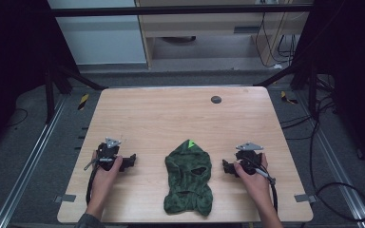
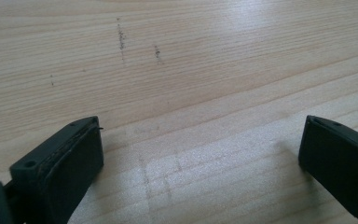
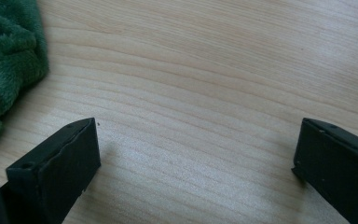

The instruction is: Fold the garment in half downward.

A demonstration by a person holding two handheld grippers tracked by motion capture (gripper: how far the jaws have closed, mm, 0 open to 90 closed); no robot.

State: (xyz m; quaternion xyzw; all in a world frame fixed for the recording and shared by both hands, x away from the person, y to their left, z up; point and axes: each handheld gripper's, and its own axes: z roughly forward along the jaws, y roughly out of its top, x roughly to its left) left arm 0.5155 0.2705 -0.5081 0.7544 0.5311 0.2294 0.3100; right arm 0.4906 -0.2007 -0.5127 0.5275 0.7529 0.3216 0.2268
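A dark green fleece hood with face holes and a bright green tip lies flat at the front middle of the wooden table. My left gripper rests on the table to the hood's left, jaws open and pointing toward it, with bare wood between them. My right gripper rests to the hood's right, also open and empty. In the right gripper view the hood's fuzzy edge sits at the upper left, clear of the jaws.
A small dark round disc sits in the tabletop near the far edge. Metal brackets mark the front corners. Cables lie on the floor to the right. Dark frame legs stand behind the table.
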